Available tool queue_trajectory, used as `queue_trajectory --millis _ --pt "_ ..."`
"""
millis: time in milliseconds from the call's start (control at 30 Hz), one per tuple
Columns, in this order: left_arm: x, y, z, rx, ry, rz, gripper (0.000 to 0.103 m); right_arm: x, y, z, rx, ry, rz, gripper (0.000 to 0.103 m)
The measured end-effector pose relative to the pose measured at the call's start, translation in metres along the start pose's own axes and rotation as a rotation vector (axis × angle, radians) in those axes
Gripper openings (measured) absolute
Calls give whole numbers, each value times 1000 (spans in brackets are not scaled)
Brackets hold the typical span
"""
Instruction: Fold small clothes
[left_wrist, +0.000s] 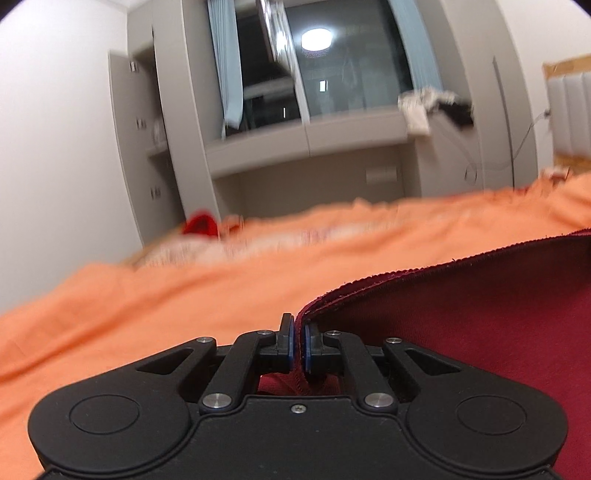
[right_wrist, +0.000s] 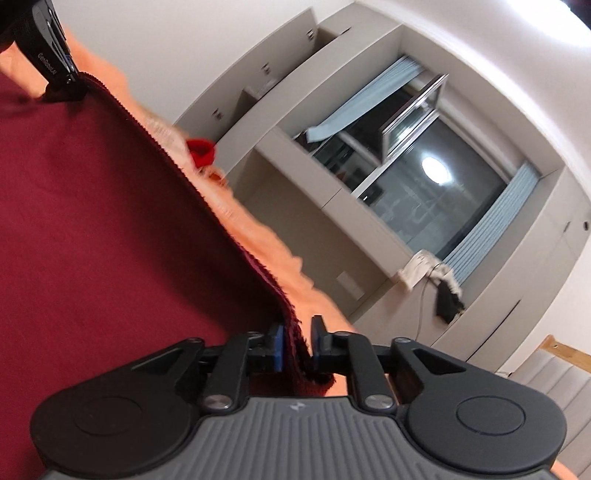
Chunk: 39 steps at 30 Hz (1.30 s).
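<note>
Two corners up: left hand-held gripper clamps the maroon garment, right hand-held gripper gapes around its hem; best lower both evenly onto the orange bedsheet.

Left gripper clamped tight; right gripper parted, pads loose.

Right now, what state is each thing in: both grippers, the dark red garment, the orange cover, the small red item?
left gripper: shut on the dark red garment's edge.
right gripper: fingers parted, garment edge between them, grip loosened.
dark red garment: spread out, hem stretched between both grippers.
orange cover: rumpled, under the garment.
small red item: bunched, lying apart at the far edge.
</note>
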<state>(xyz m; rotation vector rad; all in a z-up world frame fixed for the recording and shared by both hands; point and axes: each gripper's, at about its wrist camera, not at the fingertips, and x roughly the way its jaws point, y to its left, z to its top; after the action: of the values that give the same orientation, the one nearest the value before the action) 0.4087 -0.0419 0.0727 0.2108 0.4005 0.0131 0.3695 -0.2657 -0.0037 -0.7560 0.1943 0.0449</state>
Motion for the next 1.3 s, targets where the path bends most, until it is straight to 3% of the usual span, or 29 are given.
queue_trajectory --millis 67,133,167,233,267,333,400,533,767,1067,1167,1300 --pt "19 3 -9 -18 76 -8 6 9 6 -6 -1 32 13 35" --pt "31 5 -16 -41 135 -25 7 10 10 -14 -6 52 -2 57" --pt "35 7 -18 -52 152 -34 8 10 9 -17 -2 56 -13 61" --pt "36 13 -23 -73 165 -41 23 9 5 -20 22 72 -29 77" --pt "35 17 -24 -94 162 -49 25 8 3 -21 38 79 -34 80" --pt "30 30 -28 -168 149 -91 39 4 -4 -24 74 94 -35 91" --pt "21 46 -32 -259 133 -137 51 -1 -11 -27 107 101 -23 96" --pt "-1 84 -33 -398 79 -170 74 -8 -20 -32 167 95 24 102" --pt "-41 141 -62 -446 53 -131 84 -10 -26 -36 211 112 23 103" --pt "-79 176 -118 -576 119 -215 83 -10 -19 -38 190 116 11 103" --pt "-98 172 -126 -559 114 -193 83 -10 -20 -39 189 116 12 103" --pt "-125 146 -131 -387 96 -111 84 -9 -20 -40 188 117 14 103"
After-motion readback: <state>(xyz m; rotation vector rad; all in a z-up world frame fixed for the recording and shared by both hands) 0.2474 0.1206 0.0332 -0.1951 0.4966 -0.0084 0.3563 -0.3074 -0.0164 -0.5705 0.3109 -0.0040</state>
